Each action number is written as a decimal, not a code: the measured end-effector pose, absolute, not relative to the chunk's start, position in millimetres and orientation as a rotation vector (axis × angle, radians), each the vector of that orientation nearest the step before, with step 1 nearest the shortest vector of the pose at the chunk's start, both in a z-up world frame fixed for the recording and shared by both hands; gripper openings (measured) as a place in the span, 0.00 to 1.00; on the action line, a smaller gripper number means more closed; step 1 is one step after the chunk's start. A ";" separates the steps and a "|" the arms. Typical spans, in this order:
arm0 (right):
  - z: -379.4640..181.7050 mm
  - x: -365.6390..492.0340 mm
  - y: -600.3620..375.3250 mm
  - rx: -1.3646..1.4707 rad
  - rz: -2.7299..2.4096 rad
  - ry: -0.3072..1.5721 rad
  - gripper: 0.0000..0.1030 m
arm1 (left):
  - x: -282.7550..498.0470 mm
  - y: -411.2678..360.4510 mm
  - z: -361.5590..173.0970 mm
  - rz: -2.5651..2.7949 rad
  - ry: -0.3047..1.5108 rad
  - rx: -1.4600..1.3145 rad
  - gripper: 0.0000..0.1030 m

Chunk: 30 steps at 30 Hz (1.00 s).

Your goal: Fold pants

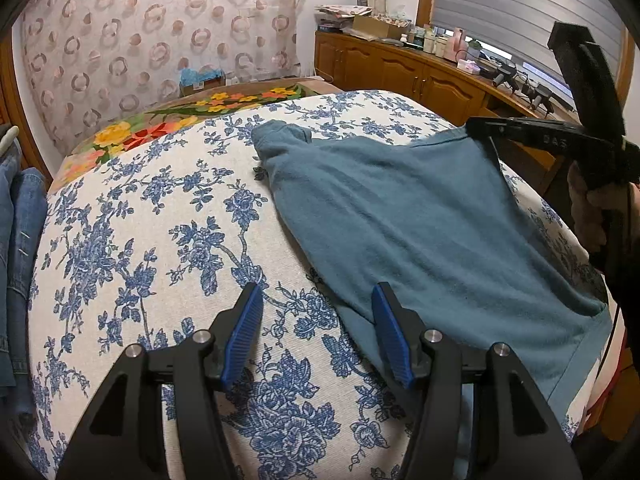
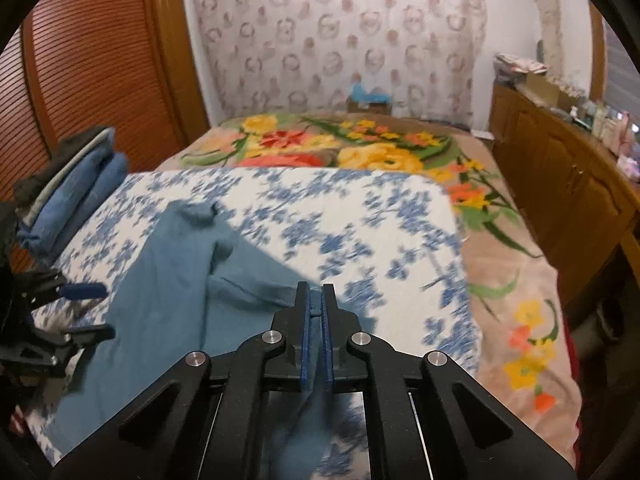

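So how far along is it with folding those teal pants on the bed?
Early on. The teal pants lie spread on the blue-flowered sheet, with no tidy fold visible. In hand: the right gripper is shut on an edge of the fabric, lifting it, while the left gripper is open, just above the near edge. Left: all the folding. A stack of folded clothes sits at the side.

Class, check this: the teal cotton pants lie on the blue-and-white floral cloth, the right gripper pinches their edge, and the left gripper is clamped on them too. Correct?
Not quite. The left gripper is open over the blue-and-white floral cloth, as the left wrist view shows. The right gripper does pinch the teal cotton pants.
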State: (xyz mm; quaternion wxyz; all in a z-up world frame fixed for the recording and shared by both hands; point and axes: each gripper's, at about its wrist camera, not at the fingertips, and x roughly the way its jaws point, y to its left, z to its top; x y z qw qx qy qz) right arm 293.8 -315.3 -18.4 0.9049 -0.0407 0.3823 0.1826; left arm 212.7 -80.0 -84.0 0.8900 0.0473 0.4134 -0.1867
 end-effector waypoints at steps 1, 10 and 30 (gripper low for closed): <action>-19.3 296.4 -316.6 -0.091 0.359 0.790 0.02 | 212.3 -79.9 -84.0 -0.386 0.858 0.101 0.55; -34.6 306.9 -331.2 -0.138 0.239 0.826 0.01 | 212.5 -80.7 -83.6 -0.384 0.857 0.103 0.55; -13.5 286.2 -342.3 -0.104 0.247 0.804 0.12 | 200.4 -81.6 -74.2 -0.372 0.826 0.120 0.55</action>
